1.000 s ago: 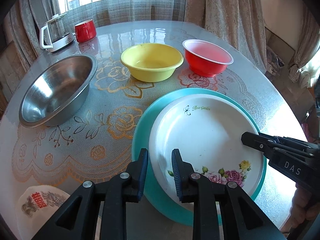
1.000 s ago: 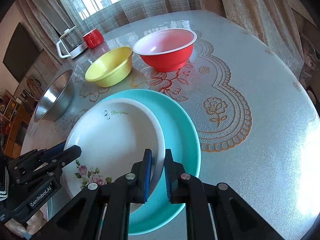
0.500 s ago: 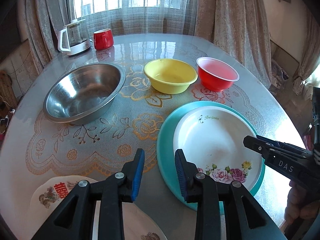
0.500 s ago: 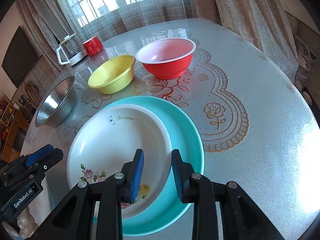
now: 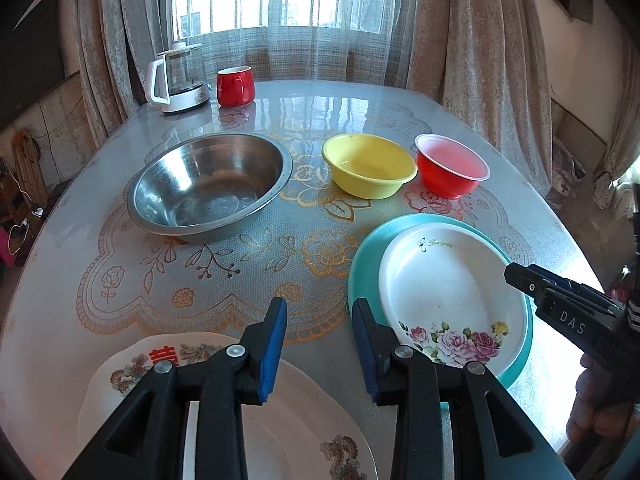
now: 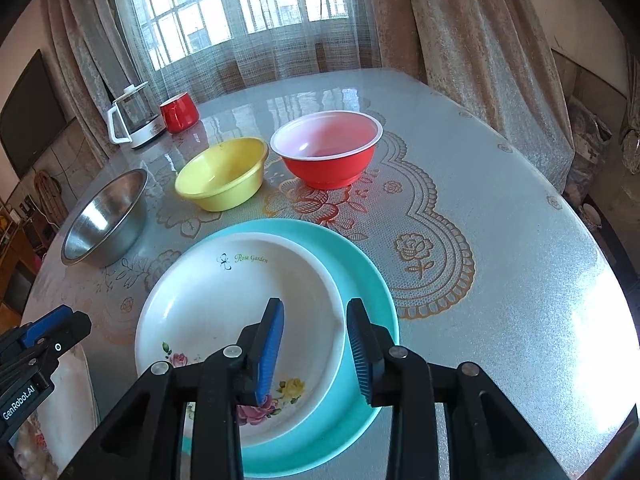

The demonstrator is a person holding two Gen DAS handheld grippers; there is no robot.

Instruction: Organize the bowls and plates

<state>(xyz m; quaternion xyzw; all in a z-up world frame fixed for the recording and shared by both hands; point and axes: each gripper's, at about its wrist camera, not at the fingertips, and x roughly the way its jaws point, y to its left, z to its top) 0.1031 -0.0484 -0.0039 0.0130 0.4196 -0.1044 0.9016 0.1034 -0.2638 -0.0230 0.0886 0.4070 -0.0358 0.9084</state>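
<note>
- White rose plate [image 6: 240,312]: shallow, floral rim, lettered "Rose Garden". Rests nested inside the teal plate [image 6: 360,288], set toward one side so a teal crescent shows. Judged placed there as the start of a plate stack, smaller on larger.
- Teal plate: widest plate, flat on the table [image 6: 500,240]; serves as the base of the stack.
- Cream plate [image 5: 280,420]: printed with a red character and brown motifs, lies alone at the near table edge, under the left gripper [image 5: 319,344]. Not yet stacked; likely the next piece to join the plates.
- Steel bowl [image 5: 208,188], yellow bowl [image 5: 368,170], red bowl [image 5: 452,168]: upright in a loose row behind the plates, each apart from the others, none nested. Their descending size suggests nesting into the steel one.
- Left gripper: jaws have just been parting, now moderately wide, nothing between the pads; it hangs above bare cloth between the cream plate and the teal plate.
- Right gripper [image 6: 316,348]: jaws likewise just parted, moderately wide; the white plate's rim lies beneath the gap, but the pads do not press on it, so the plate is let go.
- Kettle [image 5: 178,76] and red mug [image 5: 236,86]: far edge by the curtained window, outside the sorting.
</note>
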